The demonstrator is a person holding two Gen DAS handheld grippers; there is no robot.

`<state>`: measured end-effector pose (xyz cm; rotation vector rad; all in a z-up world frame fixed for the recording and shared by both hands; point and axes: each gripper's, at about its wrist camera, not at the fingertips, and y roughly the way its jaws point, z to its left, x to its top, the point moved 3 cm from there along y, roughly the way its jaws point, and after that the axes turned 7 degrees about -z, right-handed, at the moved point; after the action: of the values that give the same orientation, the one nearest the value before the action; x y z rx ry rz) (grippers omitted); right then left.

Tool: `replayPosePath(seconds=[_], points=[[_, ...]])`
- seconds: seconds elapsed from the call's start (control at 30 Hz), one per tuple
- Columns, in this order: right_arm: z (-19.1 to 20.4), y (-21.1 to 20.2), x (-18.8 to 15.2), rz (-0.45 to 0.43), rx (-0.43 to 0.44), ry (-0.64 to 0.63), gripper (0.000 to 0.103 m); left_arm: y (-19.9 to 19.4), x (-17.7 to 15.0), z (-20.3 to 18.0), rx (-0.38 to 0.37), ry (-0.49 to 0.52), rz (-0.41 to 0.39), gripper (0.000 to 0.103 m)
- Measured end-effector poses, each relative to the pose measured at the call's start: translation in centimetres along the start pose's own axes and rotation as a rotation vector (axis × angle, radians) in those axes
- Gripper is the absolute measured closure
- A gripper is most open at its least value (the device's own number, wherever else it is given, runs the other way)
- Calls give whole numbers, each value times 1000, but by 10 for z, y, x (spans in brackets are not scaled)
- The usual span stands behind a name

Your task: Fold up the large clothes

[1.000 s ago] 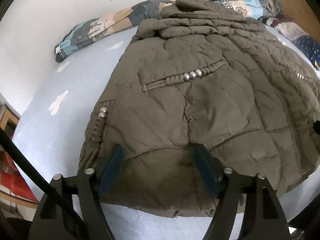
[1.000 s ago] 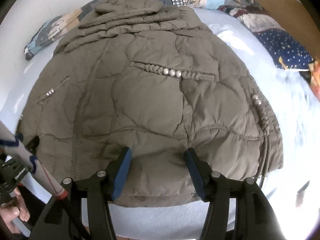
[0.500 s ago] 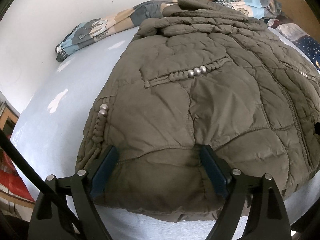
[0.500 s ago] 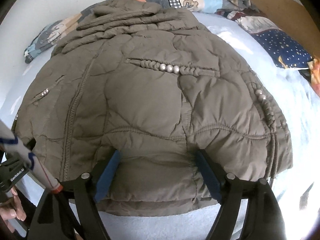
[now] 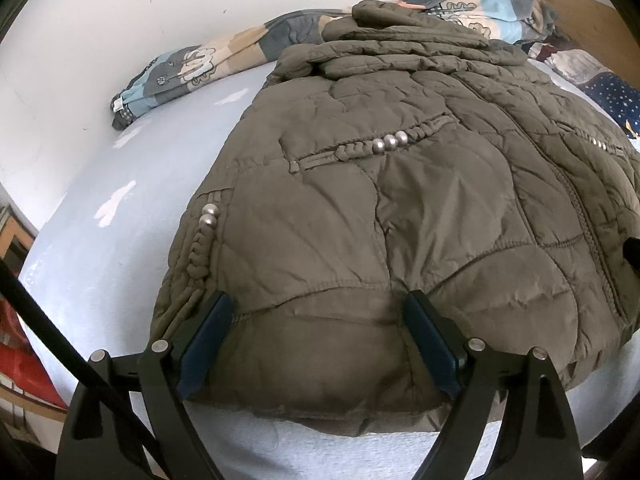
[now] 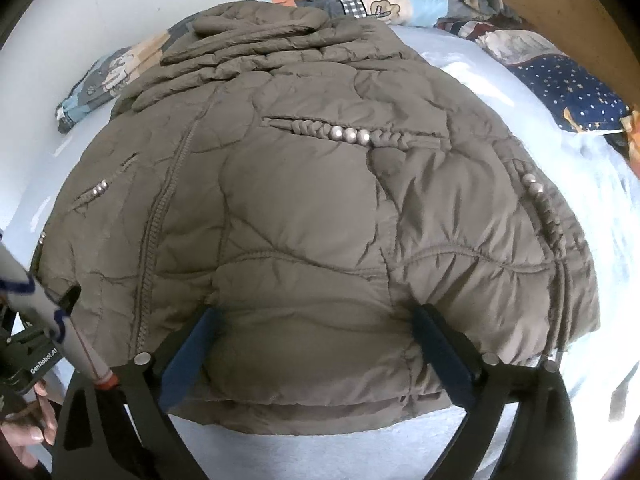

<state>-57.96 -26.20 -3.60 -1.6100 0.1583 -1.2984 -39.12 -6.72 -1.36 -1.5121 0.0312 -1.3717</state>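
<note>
My left gripper (image 5: 316,340) and right gripper (image 6: 316,344) both sit over the near hem of the jacket (image 5: 400,208), jaws spread wide, blue pads either side of the hem fabric; I can't tell whether the pads actually touch it. Nothing clamped. Versus a second ago both rigs pushed in, with the jaws a bit wider on the right side, then the left pulled back slightly. I read that as lining up for a hem grab, fold not started. Jacket lies flat, front up, zipped, on the pale blue bed sheet (image 5: 132,184), collar far. Sleeves look folded across near the collar. Beyond it a patterned blanket (image 5: 192,68) against the white wall (image 5: 120,8); starry dark pillow (image 6: 568,88) far right.
</note>
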Motion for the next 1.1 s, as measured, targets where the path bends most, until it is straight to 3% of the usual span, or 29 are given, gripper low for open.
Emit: replayPosePath(seconds=[0.37,0.73,0.83,0.97,1.1], points=[[1,-5,-6,-46,1,-6,1,-1,-2,-2,11,5,-26,14],[2,-8,-6,-16,16,-32,1,-2,-1,-4,10,10,-34,14],[-1,-22,-3,-34,49,-15,0,-3,-2,-4,8,14,-37,14],[-19,-48,3,-125,19,31,0,-5,-4,-5,8,26,-52,14],[-46,-45,1,-102,-15,132,1,-7,-5,-5,8,29,-61,14]])
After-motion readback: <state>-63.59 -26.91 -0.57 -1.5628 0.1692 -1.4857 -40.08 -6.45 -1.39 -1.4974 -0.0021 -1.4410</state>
